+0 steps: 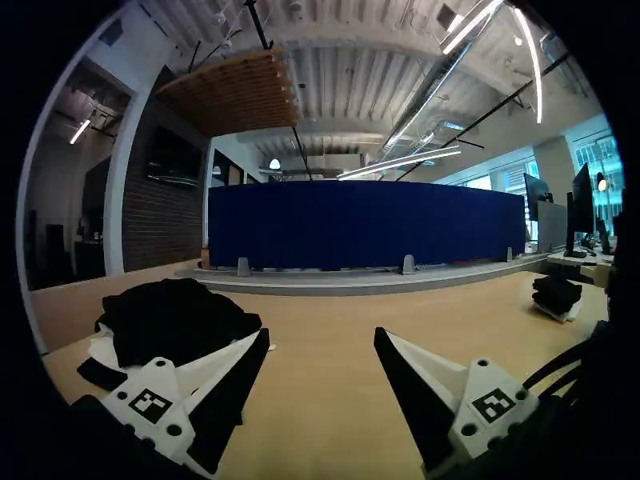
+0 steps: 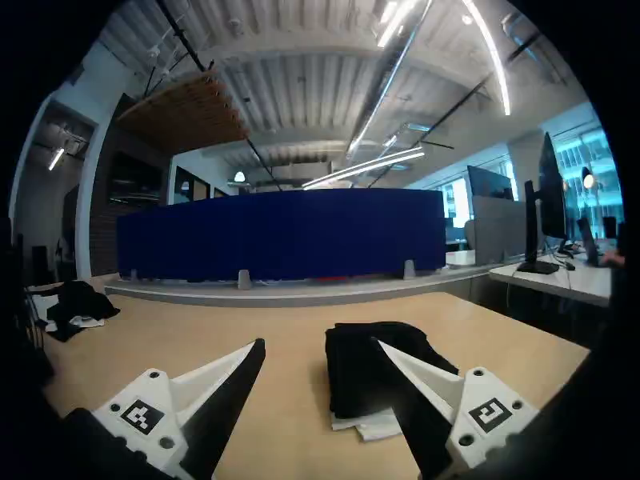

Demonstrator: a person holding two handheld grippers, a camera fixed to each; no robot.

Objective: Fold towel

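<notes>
Low over the table (image 1: 320, 400), left tongs (image 1: 320, 330) level, wide, beside crumpled black towel (image 1: 172, 316), right tongs (image 2: 317, 341) wide by folded stack (image 2: 352, 368)

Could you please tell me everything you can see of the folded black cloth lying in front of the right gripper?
The folded black cloth is a soft, matte, neat rectangular stack lying flat on the wooden table, with a white layer peeking out beneath its near edge. One finger of the open right gripper overlaps it in view; contact cannot be told.
</notes>
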